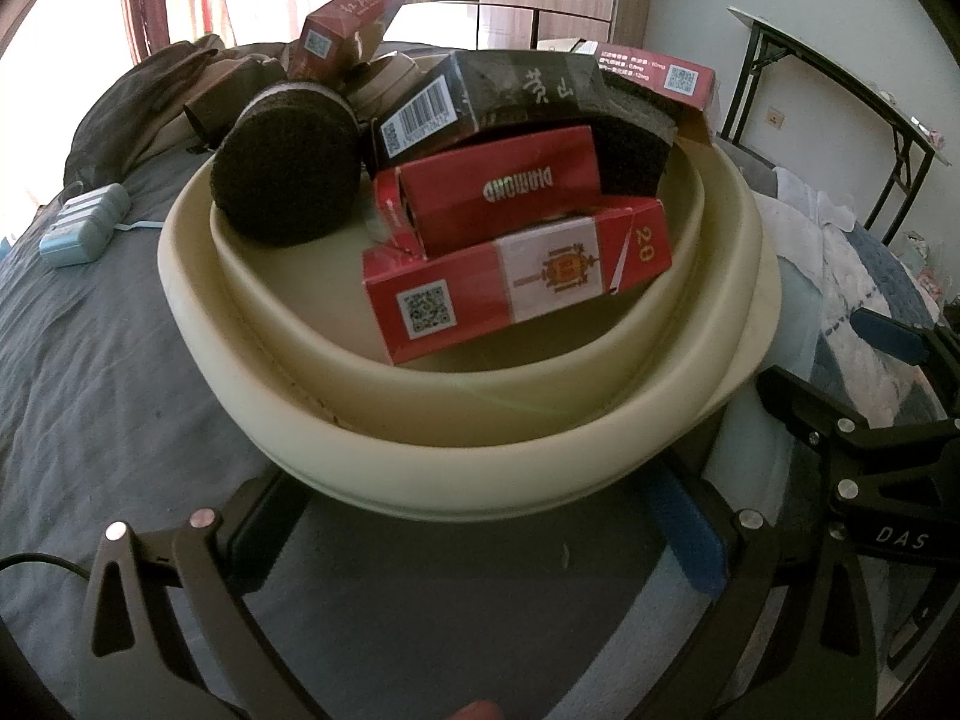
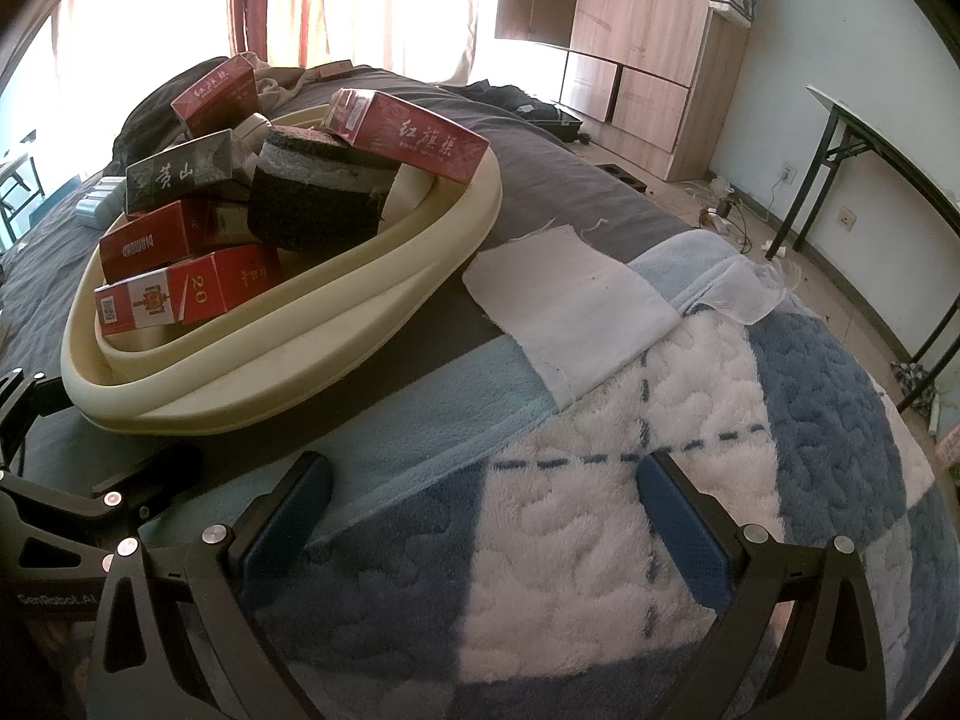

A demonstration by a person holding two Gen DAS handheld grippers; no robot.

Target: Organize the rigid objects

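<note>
On the bed, my left gripper [image 1: 480, 540] hovers with fingers spread and empty at the near rim of the cream basin [image 1: 420, 450], where the red packs [image 1: 522, 276], a black pack [image 1: 480, 102] and dark scouring pads [image 1: 288, 180] already lie heaped; gathering looks almost done. My right gripper [image 2: 480, 516], fingers also spread, hangs over the blue-and-white blanket [image 2: 780, 420], with only a white cloth [image 2: 570, 294] nearby, so I must next find any stray piece.
</note>
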